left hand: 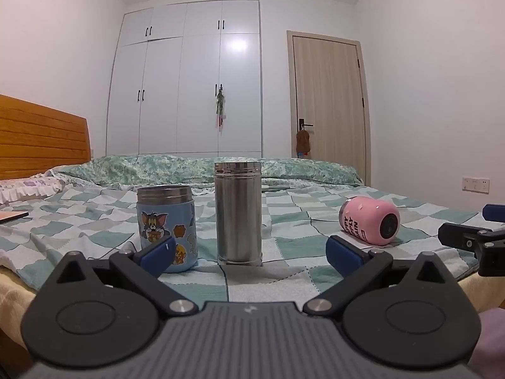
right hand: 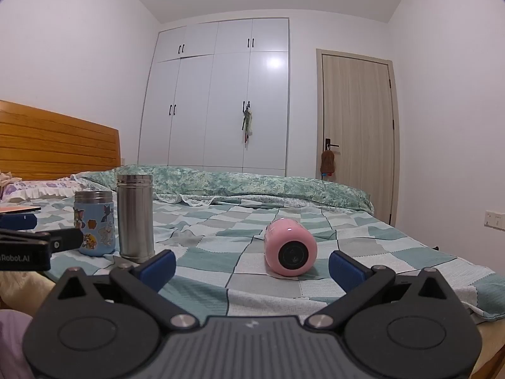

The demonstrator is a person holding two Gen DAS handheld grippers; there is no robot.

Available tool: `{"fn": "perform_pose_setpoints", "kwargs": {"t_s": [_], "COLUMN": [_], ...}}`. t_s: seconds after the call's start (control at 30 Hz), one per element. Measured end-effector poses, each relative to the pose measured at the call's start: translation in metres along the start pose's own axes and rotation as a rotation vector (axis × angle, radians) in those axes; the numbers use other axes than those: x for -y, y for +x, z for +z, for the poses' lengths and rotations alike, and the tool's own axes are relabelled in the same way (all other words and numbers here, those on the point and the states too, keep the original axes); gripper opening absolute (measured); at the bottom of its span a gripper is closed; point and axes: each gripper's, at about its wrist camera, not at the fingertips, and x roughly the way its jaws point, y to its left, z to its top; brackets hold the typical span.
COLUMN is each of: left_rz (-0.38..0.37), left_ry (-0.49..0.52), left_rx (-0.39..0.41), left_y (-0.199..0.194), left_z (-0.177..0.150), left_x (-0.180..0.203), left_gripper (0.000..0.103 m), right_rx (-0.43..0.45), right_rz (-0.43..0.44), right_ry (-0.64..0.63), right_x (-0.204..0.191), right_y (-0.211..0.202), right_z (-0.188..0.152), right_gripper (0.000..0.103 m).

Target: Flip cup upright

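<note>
A pink cup point(right hand: 288, 248) lies on its side on the checkered bedspread point(right hand: 221, 252), its dark base facing me; it also shows at the right in the left wrist view point(left hand: 371, 224). My right gripper point(right hand: 252, 267) is open and empty, just short of the cup. My left gripper point(left hand: 251, 254) is open and empty in front of a tall steel cup point(left hand: 238, 213) and a short blue cartoon cup point(left hand: 167, 222), both standing. The right gripper's tip shows at the right edge of the left wrist view point(left hand: 473, 240).
The steel cup point(right hand: 135, 218) and blue cup point(right hand: 94, 222) stand left of the pink one. A folded green quilt point(right hand: 252, 183) lies across the far side. A wooden headboard point(right hand: 56, 145) is at left, a wardrobe point(right hand: 221, 94) and door point(right hand: 356, 132) behind.
</note>
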Motion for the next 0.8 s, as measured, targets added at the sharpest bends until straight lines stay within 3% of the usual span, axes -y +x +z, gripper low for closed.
{"fn": "perform_pose_setpoints", "kwargs": {"t_s": [0.8], "left_rz": [-0.003], "left_ry": [-0.006], "left_rx": [0.004], "left_y": [0.0015], "left_z": [-0.0027], "left_x": [0.0004], "left_gripper": [0.103], "right_rx": [0.002], "right_rz": [0.0], "right_ry": [-0.001], "right_x": [-0.0002], "right_y": [-0.0001], "right_z": [-0.0001], "right_gripper": [0.103]}}
